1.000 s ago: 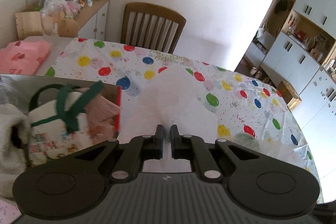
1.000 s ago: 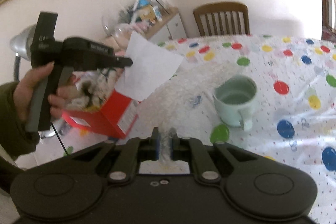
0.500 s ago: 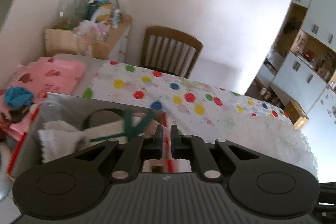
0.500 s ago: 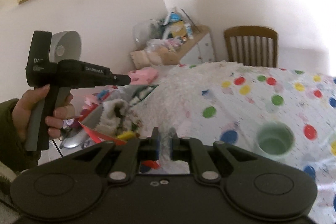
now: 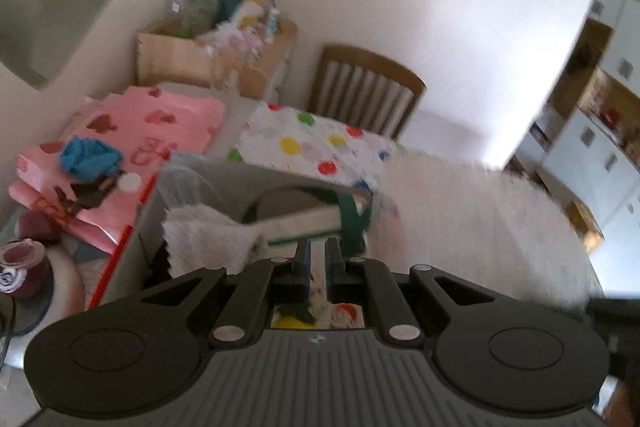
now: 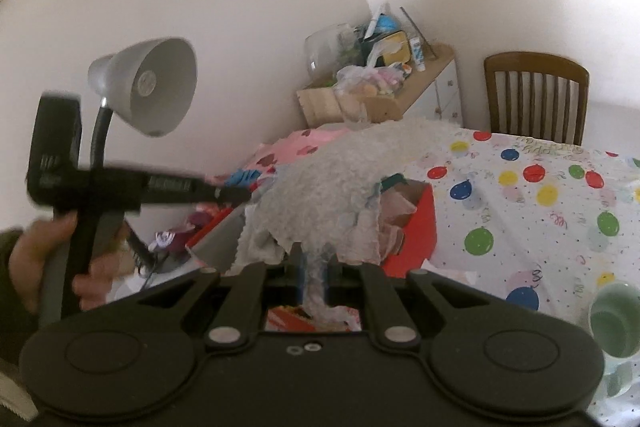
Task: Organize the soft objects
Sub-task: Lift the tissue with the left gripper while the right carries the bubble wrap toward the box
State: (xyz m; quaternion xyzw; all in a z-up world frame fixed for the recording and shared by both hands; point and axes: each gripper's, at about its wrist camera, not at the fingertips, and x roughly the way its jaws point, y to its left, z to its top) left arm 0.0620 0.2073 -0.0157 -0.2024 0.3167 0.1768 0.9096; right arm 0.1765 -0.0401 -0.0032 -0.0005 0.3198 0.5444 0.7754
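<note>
A thin white bubble-textured sheet (image 6: 332, 179) hangs spread over the open red box (image 6: 416, 235). My right gripper (image 6: 314, 267) is shut on its lower edge, which bunches between the fingers. In the right wrist view my left gripper (image 6: 236, 193), held by a hand (image 6: 36, 259), pinches the sheet's left edge. In the left wrist view the left gripper (image 5: 316, 259) is shut above the box (image 5: 128, 227), and the sheet (image 5: 460, 223) is a white blur to the right. Inside the box lie a fluffy white towel (image 5: 208, 239) and a green-strapped bag (image 5: 308, 215).
A table with a balloon-print cloth (image 6: 520, 195) carries a mint cup (image 6: 616, 319) at the lower right. A grey desk lamp (image 6: 160, 87) stands left of the box. Pink bags (image 5: 152, 123) with a blue cloth (image 5: 88, 155) lie behind it. A wooden chair (image 6: 536, 95) stands at the far side.
Both grippers have carried the sheet leftward and a little up, from over the table to above the red box. The cup has slid to the right edge of the right wrist view.
</note>
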